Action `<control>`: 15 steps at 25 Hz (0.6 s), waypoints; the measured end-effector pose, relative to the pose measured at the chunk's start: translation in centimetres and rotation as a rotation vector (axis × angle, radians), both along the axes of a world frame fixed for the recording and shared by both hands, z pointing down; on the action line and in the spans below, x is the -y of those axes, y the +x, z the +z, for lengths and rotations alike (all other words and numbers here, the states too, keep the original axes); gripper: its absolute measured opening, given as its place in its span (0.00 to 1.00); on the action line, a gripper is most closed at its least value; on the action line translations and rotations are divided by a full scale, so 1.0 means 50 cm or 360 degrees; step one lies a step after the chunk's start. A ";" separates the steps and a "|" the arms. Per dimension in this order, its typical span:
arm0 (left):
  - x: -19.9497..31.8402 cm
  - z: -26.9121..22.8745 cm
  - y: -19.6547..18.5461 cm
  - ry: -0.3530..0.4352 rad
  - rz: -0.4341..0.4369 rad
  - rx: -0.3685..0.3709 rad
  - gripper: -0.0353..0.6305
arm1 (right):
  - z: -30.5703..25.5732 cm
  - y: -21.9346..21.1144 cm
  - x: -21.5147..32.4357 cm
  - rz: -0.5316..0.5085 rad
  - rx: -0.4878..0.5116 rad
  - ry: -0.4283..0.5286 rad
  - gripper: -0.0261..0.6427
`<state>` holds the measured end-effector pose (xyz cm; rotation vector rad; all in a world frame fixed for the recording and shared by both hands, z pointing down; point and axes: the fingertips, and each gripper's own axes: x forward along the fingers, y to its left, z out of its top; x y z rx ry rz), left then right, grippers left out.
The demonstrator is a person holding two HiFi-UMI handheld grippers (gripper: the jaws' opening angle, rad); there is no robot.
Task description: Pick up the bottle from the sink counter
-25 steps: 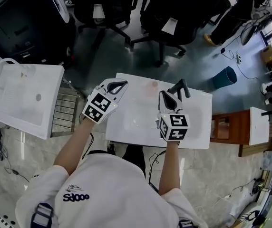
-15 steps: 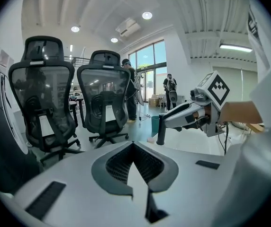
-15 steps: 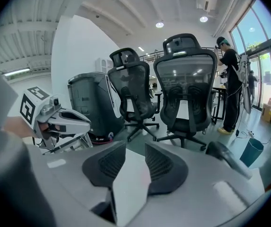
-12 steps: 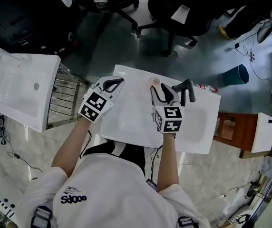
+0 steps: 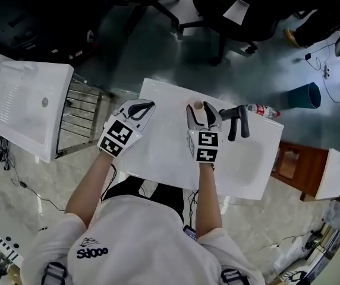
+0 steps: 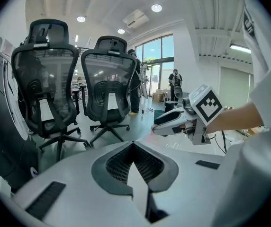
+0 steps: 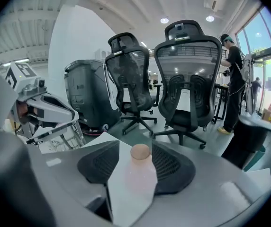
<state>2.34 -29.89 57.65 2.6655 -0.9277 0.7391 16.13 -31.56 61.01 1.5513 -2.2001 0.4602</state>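
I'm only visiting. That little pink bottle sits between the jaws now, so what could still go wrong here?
The jaws of the right gripper have just been opening and do not yet press on the bottle between them. It stands upright near the far edge of the counter, so a nudge might tip it or push it off. The black tap stands close beside that gripper and might get bumped on the lift.

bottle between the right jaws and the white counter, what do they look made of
Small pale pink bottle with tan cap: likely frosted plastic or glass, milky and matte; can't tell which. White sink counter: probably glazed ceramic or cast stone, smooth with a faint sheen.
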 end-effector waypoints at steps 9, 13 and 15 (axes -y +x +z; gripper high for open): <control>-0.002 0.036 -0.024 -0.0088 -0.0073 -0.0051 0.05 | 0.047 0.003 0.028 -0.0004 0.0052 0.0038 0.37; 0.004 0.047 -0.038 -0.0100 -0.0120 -0.0064 0.05 | 0.050 -0.007 0.046 -0.0030 0.0049 0.0094 0.37; 0.002 0.049 -0.041 -0.0099 -0.0126 -0.0055 0.06 | 0.056 -0.010 0.051 -0.0034 0.0027 0.0105 0.37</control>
